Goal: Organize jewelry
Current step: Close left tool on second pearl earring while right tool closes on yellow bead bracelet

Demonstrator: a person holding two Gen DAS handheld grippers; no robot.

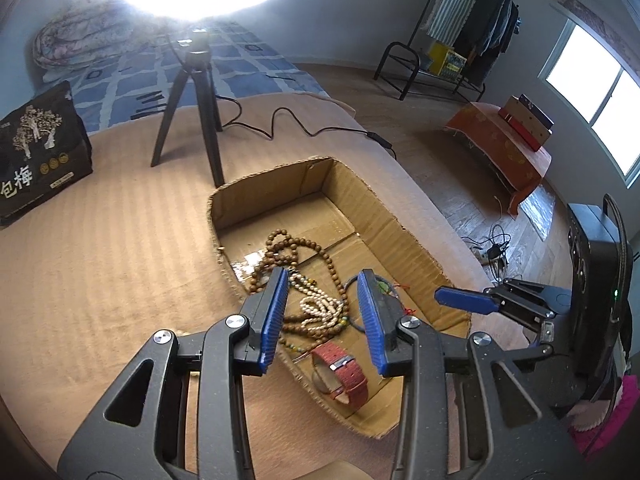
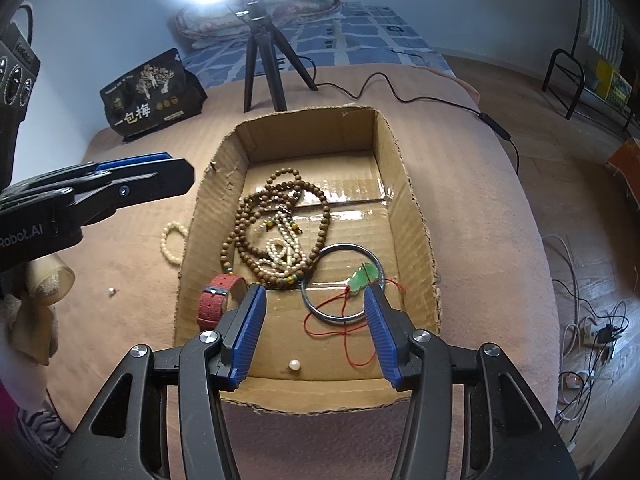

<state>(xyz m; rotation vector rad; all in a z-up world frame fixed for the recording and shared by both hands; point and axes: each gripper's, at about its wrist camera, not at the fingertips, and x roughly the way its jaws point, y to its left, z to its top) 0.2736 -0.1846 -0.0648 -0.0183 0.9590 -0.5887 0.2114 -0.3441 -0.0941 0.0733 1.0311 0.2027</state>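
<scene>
**A:** At that moment both your claws stood apart and empty. Your left gripper (image 1: pixel 324 316) hung over the near-left part of the cardboard box (image 2: pixel 416 216), your right gripper (image 2: pixel 316 336) over its near end, and nothing sat between either pair of pads.

**B:** And the jewelry?

**A:** Mostly in the box already. The brown bead necklace (image 2: pixel 244 240) lay tangled with the white bead strand (image 2: pixel 280 248) in the middle; the red watch (image 2: pixel 218 300) sat at the near-left wall, the metal bangle (image 2: pixel 320 312) beside the beads, with the green pendant (image 2: pixel 362 276) and its red cord (image 2: pixel 340 332) lying across the ring, and a single pearl (image 2: pixel 294 365) near the front wall. Outside, on the blanket (image 2: pixel 132 320) just left of the box, you had a cream bead bracelet (image 2: pixel 170 244) and one tiny loose piece (image 2: pixel 112 290) left.

**B:** What could have gone wrong from there?

**A:** I'd judge three things. Reaching left for the bracelet, you could have caught the box wall and shoved the whole box. The tiny piece was small enough to sink into the blanket's pile or squirt from the pads. And any grab inside the box risked snagging the red cord or tangled strands, dragging several pieces up together.
</scene>
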